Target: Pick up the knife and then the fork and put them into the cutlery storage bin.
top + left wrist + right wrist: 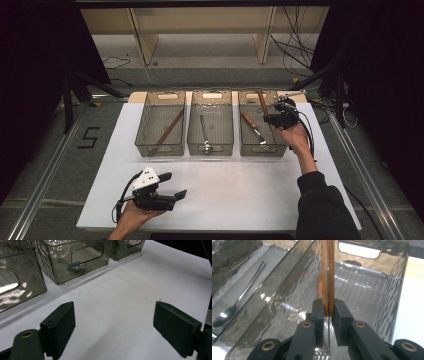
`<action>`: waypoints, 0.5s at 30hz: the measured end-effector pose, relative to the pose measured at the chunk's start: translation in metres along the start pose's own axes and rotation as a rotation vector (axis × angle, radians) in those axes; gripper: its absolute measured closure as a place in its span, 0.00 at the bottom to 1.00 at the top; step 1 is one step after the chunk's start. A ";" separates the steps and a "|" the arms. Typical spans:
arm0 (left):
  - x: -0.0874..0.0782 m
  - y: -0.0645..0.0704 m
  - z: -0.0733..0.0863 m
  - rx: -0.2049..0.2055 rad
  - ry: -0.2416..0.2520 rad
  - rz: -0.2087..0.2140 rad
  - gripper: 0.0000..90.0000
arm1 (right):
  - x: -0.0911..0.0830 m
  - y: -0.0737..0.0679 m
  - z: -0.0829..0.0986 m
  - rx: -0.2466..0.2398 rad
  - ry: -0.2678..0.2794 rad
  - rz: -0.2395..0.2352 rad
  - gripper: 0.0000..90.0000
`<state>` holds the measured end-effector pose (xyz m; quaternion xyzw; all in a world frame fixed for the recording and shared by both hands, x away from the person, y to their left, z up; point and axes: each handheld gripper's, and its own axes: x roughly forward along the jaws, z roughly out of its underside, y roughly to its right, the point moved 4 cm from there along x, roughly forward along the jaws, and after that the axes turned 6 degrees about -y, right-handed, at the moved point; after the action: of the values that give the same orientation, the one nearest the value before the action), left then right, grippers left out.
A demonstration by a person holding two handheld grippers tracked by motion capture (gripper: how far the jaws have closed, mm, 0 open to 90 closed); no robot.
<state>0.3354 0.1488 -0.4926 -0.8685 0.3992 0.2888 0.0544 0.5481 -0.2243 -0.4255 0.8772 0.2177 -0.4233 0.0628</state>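
My right gripper [270, 119] hovers over the right bin [243, 149], shut on the wooden handle [262, 102] of a utensil. In the right gripper view the jaws [327, 307] clamp that upright handle [327, 275], and metal tines [321, 356] show below them. A second wood-handled utensil [252, 129] lies inside the same bin. A spoon [203, 131] rests in the middle bin [210, 149], and brown chopsticks [168, 131] in the left bin [151, 149]. My left gripper [172, 185] is open above the front left of the white table [240, 190], holding nothing [113, 322].
The three translucent grey bins stand in a row at the back of the table. Bin walls [75, 262] lie ahead and to the left of the left gripper. Cables [295, 47] and wooden shelf legs sit on the floor beyond the table. The spoon [235, 308] shows through the bin wall.
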 end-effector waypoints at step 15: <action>0.001 0.000 0.001 -0.001 -0.006 0.001 0.19 | 0.008 -0.006 0.004 0.002 -0.035 -0.011 0.83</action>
<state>0.3356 0.1488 -0.4934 -0.8676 0.3992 0.2914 0.0549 0.5468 -0.2174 -0.4338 0.8685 0.2208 -0.4393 0.0637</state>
